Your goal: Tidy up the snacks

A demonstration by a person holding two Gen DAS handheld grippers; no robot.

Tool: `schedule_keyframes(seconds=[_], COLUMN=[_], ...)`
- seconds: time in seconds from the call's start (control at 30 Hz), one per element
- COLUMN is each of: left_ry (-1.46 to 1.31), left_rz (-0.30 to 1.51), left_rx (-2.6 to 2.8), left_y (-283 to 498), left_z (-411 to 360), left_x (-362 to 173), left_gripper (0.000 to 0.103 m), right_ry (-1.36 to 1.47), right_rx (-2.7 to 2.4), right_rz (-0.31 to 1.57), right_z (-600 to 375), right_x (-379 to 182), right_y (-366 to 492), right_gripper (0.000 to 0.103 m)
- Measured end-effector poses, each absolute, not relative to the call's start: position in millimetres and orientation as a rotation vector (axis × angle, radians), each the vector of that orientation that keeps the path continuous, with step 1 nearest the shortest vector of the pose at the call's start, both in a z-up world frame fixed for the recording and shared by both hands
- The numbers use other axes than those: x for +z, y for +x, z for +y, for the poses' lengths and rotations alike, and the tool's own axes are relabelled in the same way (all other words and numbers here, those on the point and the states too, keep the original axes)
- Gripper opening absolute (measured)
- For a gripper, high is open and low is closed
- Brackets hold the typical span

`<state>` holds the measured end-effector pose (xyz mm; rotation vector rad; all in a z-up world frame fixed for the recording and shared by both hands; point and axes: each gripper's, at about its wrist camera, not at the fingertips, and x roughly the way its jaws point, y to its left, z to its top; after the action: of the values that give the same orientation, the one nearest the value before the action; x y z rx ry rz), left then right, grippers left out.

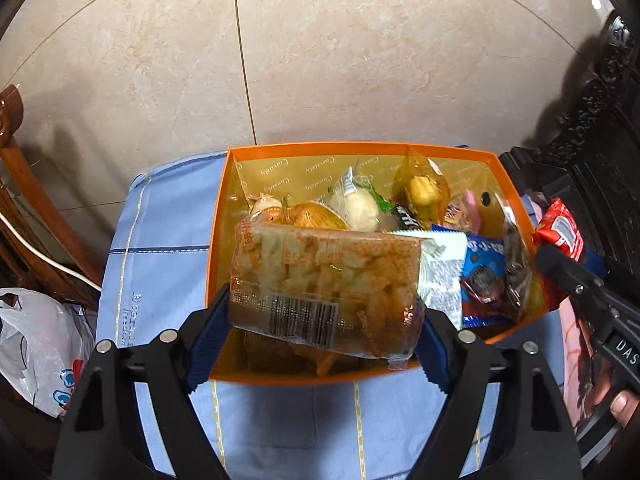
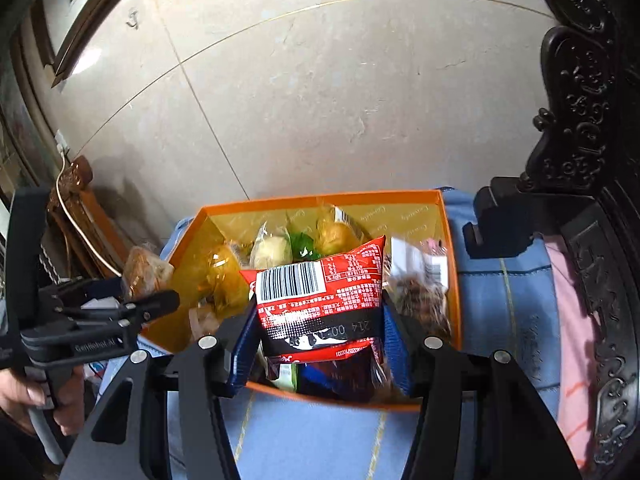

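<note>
An orange box (image 1: 218,216) (image 2: 451,248) full of wrapped snacks sits on a blue cloth. My left gripper (image 1: 320,320) is shut on a clear bag of orange crispy snacks (image 1: 324,280), held just above the box's near-left part. My right gripper (image 2: 320,320) is shut on a red and black snack packet (image 2: 320,304) with a barcode, held over the box's near side. The red packet (image 1: 560,232) and right gripper also show at the right edge of the left wrist view. The left gripper (image 2: 160,304) with its bag (image 2: 144,272) shows at the left of the right wrist view.
The blue cloth (image 1: 160,248) covers a seat by a marble wall (image 1: 320,60). A dark carved wooden chair (image 2: 580,120) stands on the right, with a pink cloth (image 2: 576,320). A brown wooden chair (image 1: 24,200) and a white plastic bag (image 1: 36,344) are on the left.
</note>
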<state>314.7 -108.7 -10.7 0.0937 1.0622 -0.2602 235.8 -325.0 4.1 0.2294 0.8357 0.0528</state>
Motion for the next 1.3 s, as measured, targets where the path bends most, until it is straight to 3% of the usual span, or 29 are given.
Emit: schedule_keyframes(seconds=[0.17,0.2,0.23,0.33,0.83,1.3], left_ry=[0.103,0.106,0.118,0.175,0.192,0.139], left_rz=[1.069,1.071,1.078,1.108,1.075,1.013], left_rx=[-0.24,-0.231,-0.216,-0.158,-0.161,-0.176], left_y=[331,336,339,343,287,196], left_z=[-114,-116,-118,-121,-104,-77], left_x=[-19,-22,-25,-33,-10,43], left_gripper=[0.079,0.081,0.089,0.095,0.096,0.097], right_ry=[0.238,0.241,0.242,0.275,0.307,0.262], right_rx=[0.025,0.012,-0.015,-0.073,-0.041,-0.031], right_rz=[0.841,0.837,0.832,0.816,0.875,0.806], right_z=[-323,-323,-323,-327,-313,-284], right_x=[-2,-3,-5,-7,-8,41], right_y=[256,259,263,261,183,103], right_gripper=[0.057,0.064,0.079,0.091,0.092,0.097])
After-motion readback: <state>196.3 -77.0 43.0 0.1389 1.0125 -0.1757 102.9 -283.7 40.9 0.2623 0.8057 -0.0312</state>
